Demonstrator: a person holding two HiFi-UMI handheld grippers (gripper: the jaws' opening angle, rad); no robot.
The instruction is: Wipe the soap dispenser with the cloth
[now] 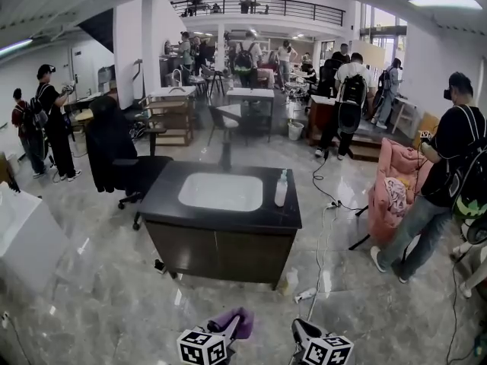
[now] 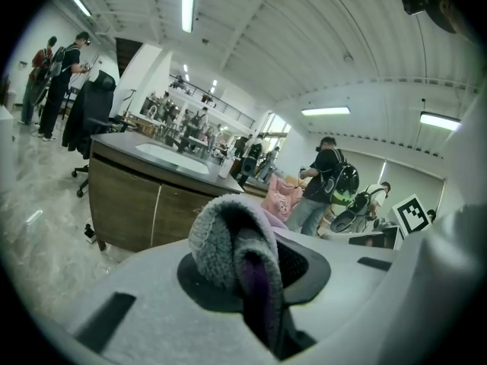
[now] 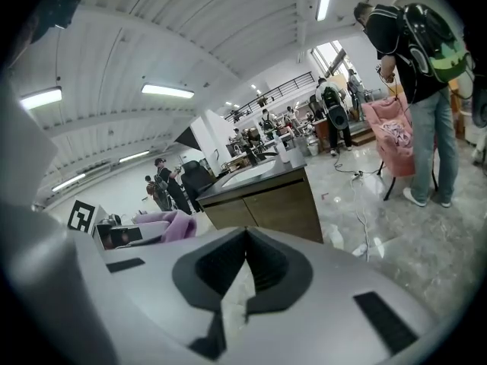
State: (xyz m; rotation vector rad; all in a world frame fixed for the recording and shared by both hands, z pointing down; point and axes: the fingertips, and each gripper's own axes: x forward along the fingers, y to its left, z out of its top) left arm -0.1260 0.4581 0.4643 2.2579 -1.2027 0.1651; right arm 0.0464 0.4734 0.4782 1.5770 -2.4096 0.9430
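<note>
Facing the table, we grip cloth in L claw, R claw clenched empty; dispenser upright, well ahead, slightly nearer R claw.

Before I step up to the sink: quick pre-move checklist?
1. Cloth gripped in left tool: ok, jaws clamp it.
2. Right tool free: ok, shut with nothing between the jaws.
3. Dispenser found and upright: ok, on the counter, right of the sink.
4. Dispenser within reach: not ok, bare floor lies between the tools and the cabinet.
5. Path clear: not ok, a cable runs across the floor by the cabinet's right corner.
6. Where the dispenser is dirty: cannot tell, too small here.
</note>
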